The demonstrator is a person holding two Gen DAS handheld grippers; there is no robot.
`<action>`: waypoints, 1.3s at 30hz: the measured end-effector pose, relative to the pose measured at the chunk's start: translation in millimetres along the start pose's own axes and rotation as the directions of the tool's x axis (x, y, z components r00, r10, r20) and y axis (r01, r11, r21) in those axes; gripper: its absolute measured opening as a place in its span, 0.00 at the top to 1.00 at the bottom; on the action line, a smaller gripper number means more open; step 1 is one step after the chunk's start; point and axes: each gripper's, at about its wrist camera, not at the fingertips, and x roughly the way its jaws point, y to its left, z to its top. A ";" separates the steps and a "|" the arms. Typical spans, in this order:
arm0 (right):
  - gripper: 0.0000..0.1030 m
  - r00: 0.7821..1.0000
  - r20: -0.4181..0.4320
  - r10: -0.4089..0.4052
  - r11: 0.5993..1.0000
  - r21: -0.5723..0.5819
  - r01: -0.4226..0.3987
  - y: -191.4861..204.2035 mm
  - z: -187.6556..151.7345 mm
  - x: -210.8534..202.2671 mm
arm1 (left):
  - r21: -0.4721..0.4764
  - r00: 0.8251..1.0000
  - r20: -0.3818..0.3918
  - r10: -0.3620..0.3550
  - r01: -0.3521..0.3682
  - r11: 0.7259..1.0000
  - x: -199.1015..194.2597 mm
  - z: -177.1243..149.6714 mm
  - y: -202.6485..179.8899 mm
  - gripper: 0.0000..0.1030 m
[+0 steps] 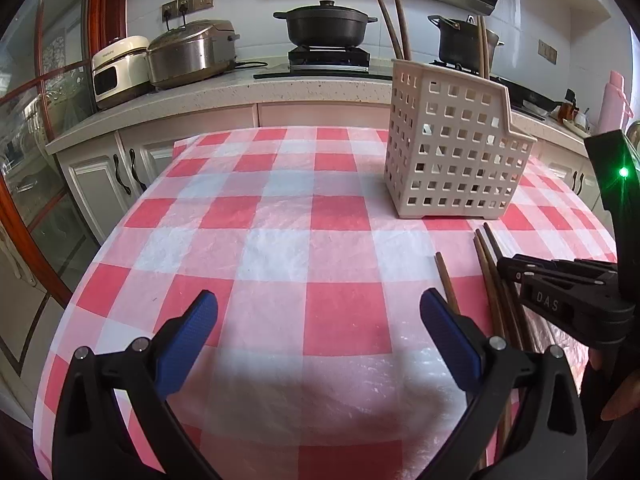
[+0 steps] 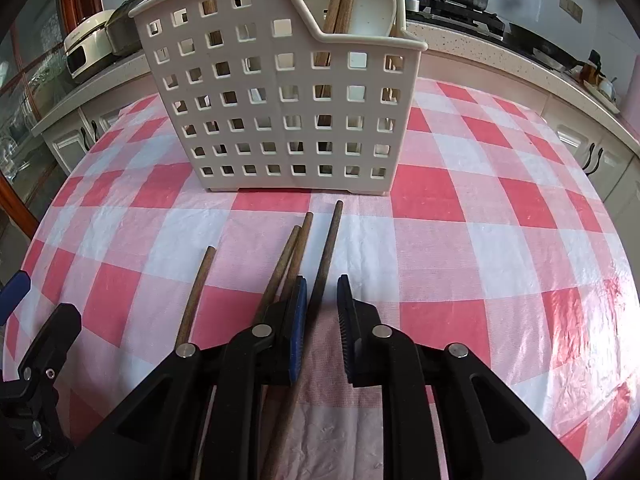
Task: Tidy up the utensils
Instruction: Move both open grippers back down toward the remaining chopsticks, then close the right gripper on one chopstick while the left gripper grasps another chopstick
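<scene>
- My right tool (image 2: 322,292) points down at the checked surface (image 2: 500,240), just in front of the utensil basket (image 2: 276,92)
- Its jaws stand narrowly apart, with one wooden chopstick (image 2: 326,256) lying between them; that stick lies against the left blue pad (image 2: 299,320), and a gap shows between it and the right pad, so I do not count it as clamped
- Three more chopsticks (image 2: 294,256) lie on the surface left of that one, tips toward the basket; two of them cross under the left finger, and the leftmost (image 2: 198,292) lies apart from the rest
- The basket stands upright on the surface, near the chopstick tips but not touching them
- Inside its right-hand compartment I see upright chopsticks (image 2: 340,0) and a white spoon (image 2: 374,4); the left compartment also shows wooden sticks through the holes
- My left tool (image 1: 318,312) hovers over bare checked cloth with its jaws wide apart, nothing between the blue pads
- From the left wrist view the loose chopsticks (image 1: 490,264) lie to the right of the left tool, with the right tool (image 1: 560,284) over them, its body marked with a green light
- Behind the surface runs a kitchen counter (image 1: 240,92) with a rice cooker (image 1: 192,50) and a black pot (image 1: 326,20) on the hob
</scene>
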 end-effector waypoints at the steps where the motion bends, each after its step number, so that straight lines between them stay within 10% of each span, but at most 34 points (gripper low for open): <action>1: 0.91 1.000 0.001 -0.003 1.000 -0.006 0.003 -1.0 -1.5 -0.9 | 0.001 1.000 -0.003 -0.001 0.001 1.000 0.4 -0.5 -0.7 0.05; 12: 0.94 0.999 -0.001 0.038 0.999 0.034 -0.038 -34.2 -19.0 -15.6 | 0.024 0.992 -0.090 -0.086 0.089 0.996 15.2 0.8 -28.6 0.08; 39: 0.94 0.996 0.005 0.087 0.996 0.005 -0.087 -53.4 -35.3 -27.1 | 0.161 0.977 -0.182 -0.108 0.137 0.977 37.9 -5.9 -90.8 0.82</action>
